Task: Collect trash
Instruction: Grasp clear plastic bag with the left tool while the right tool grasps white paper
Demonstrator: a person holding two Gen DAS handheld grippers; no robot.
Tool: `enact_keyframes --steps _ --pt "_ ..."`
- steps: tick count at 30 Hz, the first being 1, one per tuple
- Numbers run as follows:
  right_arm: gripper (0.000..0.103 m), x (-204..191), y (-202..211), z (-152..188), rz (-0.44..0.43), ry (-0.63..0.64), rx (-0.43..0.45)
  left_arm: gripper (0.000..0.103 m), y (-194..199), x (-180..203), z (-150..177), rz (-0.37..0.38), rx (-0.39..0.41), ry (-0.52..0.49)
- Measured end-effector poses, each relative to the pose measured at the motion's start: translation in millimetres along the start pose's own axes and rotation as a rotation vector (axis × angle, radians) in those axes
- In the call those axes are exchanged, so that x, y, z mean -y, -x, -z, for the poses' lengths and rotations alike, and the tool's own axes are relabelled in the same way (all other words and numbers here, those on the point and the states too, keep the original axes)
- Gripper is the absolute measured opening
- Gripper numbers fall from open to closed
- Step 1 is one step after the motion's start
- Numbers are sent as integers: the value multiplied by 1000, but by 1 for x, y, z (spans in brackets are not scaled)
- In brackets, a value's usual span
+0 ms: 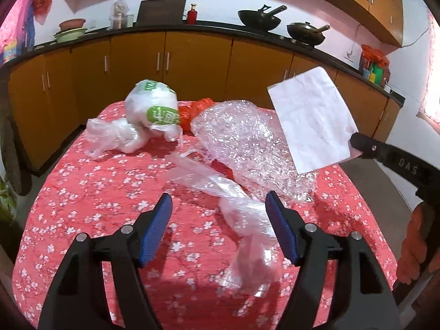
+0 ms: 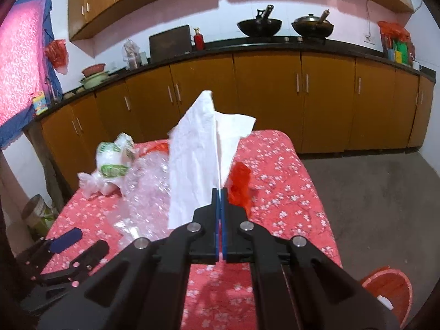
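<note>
My right gripper (image 2: 220, 189) is shut on a creased white sheet of paper (image 2: 198, 159), held up above the table; the left wrist view shows the same paper (image 1: 310, 118) at the right. My left gripper (image 1: 220, 200) stands open low over the red flowered tablecloth (image 1: 96, 220). A thin clear plastic bag (image 1: 242, 220) lies between and under its fingers, and the pads do not press it. Behind it lie bubble wrap (image 1: 247, 137), a white bag with a green label (image 1: 154, 107) and a red-orange plastic bag (image 1: 192, 112).
An orange bucket (image 2: 390, 286) stands on the grey floor to the right of the table. Wooden cabinets (image 2: 266, 96) under a black counter with two woks (image 2: 260, 26) run behind. A tin can (image 2: 35, 209) sits on the floor at the left.
</note>
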State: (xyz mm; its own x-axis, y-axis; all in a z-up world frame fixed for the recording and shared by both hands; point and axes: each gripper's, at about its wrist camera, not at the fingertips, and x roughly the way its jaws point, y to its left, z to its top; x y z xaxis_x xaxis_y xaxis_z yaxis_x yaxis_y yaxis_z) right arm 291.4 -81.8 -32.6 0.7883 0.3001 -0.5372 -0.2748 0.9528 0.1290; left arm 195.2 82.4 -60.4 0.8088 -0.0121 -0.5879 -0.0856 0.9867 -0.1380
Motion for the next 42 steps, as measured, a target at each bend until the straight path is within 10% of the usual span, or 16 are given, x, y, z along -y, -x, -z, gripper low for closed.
enact_keyframes --steps 13,19,21,32,42 --pt "3 17 4 3 40 -22 8 69 -30 19 2 -21 -102 -17" --pt "3 18 7 6 53 -5 8 12 -44 4 7 -48 -176 -5" --pt "3 18 9 6 54 -3 12 7 -41 -7 8 -67 -180 -3" --pt "3 20 29 4 34 -11 53 5 4 -58 -8 -102 -81 40" --pt "3 36 59 3 49 -22 95 5 20 -31 -26 -89 -12 7"
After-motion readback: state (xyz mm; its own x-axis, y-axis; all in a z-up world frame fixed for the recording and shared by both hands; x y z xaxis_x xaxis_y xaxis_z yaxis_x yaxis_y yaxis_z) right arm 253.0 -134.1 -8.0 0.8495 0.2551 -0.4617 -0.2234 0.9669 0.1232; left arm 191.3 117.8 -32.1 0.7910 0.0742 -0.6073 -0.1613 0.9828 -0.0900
